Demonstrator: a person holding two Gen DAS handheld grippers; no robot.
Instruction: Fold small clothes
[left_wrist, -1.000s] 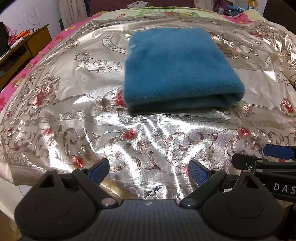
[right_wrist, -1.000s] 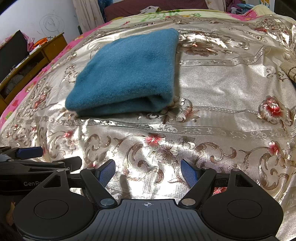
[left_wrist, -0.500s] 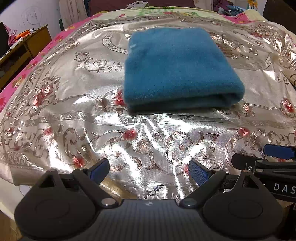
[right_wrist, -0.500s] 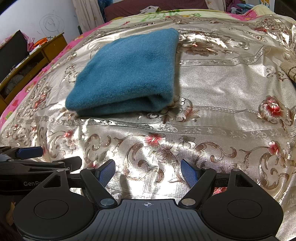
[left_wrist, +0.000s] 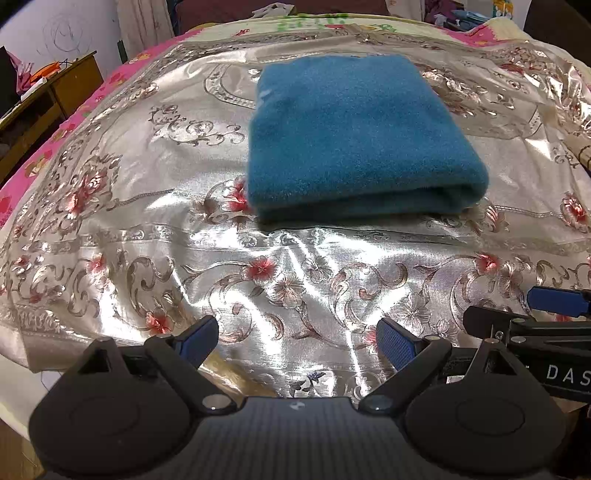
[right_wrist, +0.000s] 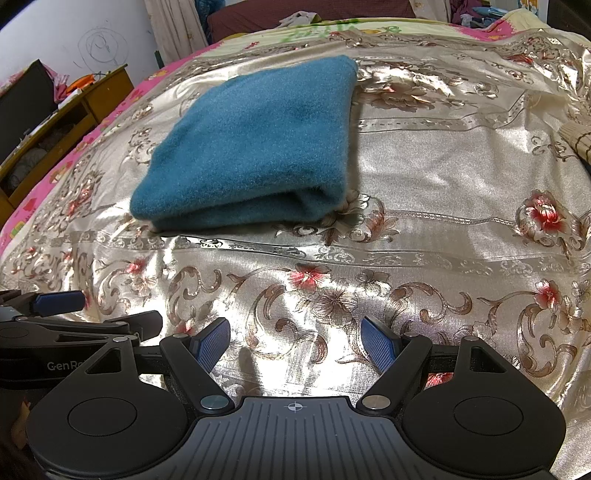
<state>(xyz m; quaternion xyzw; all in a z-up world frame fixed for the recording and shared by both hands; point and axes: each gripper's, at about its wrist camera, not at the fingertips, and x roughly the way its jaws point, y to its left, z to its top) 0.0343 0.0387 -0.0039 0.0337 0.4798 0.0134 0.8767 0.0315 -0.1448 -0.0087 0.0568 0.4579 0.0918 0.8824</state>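
A blue fleece garment (left_wrist: 354, 136) lies folded into a thick rectangle on the shiny floral bedspread (left_wrist: 155, 206), its folded edge facing me. In the right wrist view the same garment (right_wrist: 255, 147) sits ahead and to the left. My left gripper (left_wrist: 297, 341) is open and empty, hovering near the bed's front edge, well short of the garment. My right gripper (right_wrist: 295, 341) is likewise open and empty at the front edge. Each gripper shows at the edge of the other's view, side by side.
A wooden desk (right_wrist: 85, 99) with clutter stands left of the bed. Pink sheet (left_wrist: 55, 140) shows along the left edge. A straw-coloured object (right_wrist: 580, 140) lies at the far right of the bedspread. Clothes are piled beyond the bed's far end.
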